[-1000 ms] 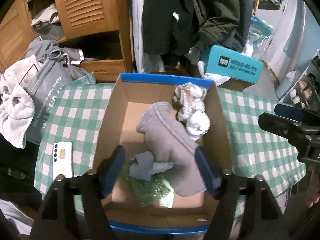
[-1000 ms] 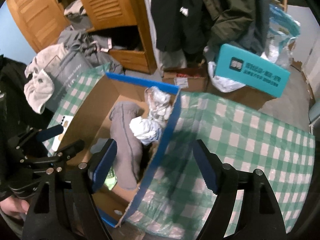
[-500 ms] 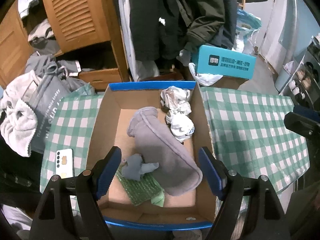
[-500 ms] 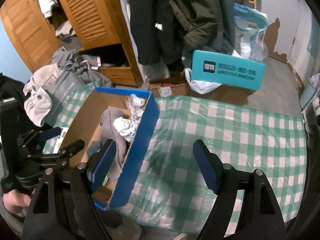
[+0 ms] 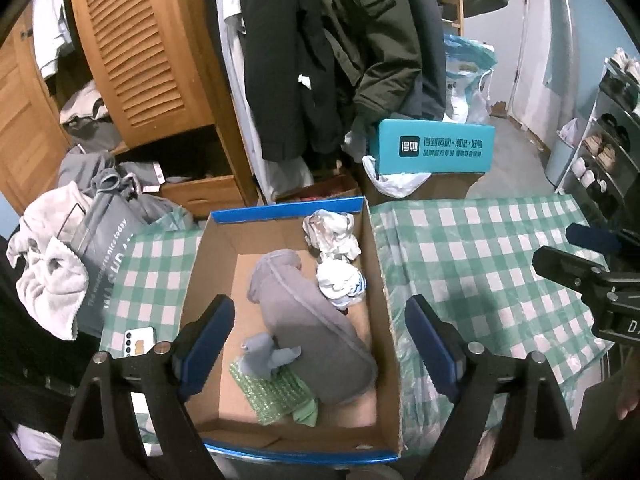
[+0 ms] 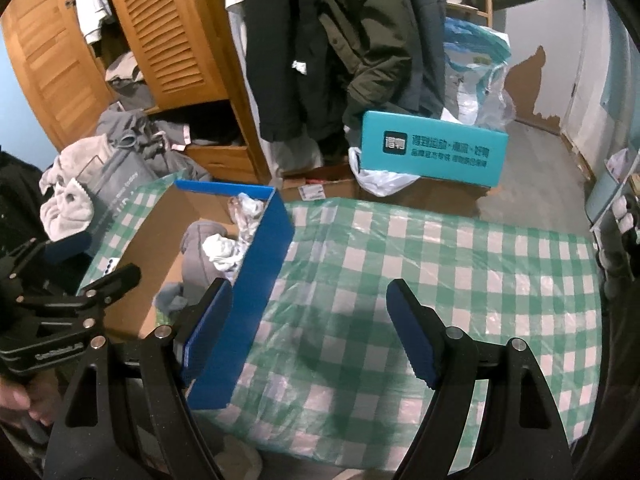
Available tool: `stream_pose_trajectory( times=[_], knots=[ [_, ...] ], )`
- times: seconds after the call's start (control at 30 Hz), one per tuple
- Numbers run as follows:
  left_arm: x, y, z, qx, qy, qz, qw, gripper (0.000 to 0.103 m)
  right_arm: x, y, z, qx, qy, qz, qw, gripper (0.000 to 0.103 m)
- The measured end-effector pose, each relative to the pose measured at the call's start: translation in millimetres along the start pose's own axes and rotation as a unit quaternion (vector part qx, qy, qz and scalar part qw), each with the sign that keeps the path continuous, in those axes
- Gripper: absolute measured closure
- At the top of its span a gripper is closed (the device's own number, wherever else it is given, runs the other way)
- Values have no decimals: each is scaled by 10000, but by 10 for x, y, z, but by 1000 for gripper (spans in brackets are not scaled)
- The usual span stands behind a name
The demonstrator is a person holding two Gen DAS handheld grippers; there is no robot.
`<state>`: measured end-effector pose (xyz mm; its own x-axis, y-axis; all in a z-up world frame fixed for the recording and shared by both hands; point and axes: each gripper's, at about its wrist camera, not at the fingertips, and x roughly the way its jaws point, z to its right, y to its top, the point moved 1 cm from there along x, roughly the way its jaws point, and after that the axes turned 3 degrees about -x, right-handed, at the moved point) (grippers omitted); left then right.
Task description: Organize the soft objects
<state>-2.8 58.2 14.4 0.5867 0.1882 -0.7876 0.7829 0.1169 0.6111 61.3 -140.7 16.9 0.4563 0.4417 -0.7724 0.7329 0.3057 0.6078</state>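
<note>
A blue-edged cardboard box (image 5: pixel 286 209) sits on the green checked table (image 5: pixel 472 256). In it lie a grey fleece garment (image 5: pixel 308 324), a small grey cloth (image 5: pixel 270 356), green bubble wrap (image 5: pixel 276 394) and crumpled white cloths (image 5: pixel 336 240). My left gripper (image 5: pixel 320 340) is open and empty above the box. My right gripper (image 6: pixel 308 332) is open and empty above the table, just right of the box's blue wall (image 6: pixel 248 292). The garment also shows in the right wrist view (image 6: pixel 198 256).
A phone (image 5: pixel 138 340) lies on the table left of the box. A grey bag (image 5: pixel 100 256) with a white towel (image 5: pixel 48 268) stands at the left edge. Behind the table are a teal box (image 5: pixel 434 148), hanging coats (image 5: pixel 320 48) and a wooden wardrobe (image 5: pixel 140 48).
Both grippers have drawn back and up from the box, still open. The right gripper's view has swung right over the bare table. The box contents have not moved.
</note>
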Motion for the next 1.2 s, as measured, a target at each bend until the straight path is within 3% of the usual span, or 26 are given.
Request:
stream_pose_trajectory(
  times=[0.3, 1.2],
  knots=[
    [-51, 25, 131, 111, 27, 101, 9999, 15, 3, -68, 217, 221, -2, -16, 9998, 24],
    [4, -9, 181, 205, 11, -103, 9997, 15, 37, -97, 265, 243, 120, -155, 9995, 24]
  ],
)
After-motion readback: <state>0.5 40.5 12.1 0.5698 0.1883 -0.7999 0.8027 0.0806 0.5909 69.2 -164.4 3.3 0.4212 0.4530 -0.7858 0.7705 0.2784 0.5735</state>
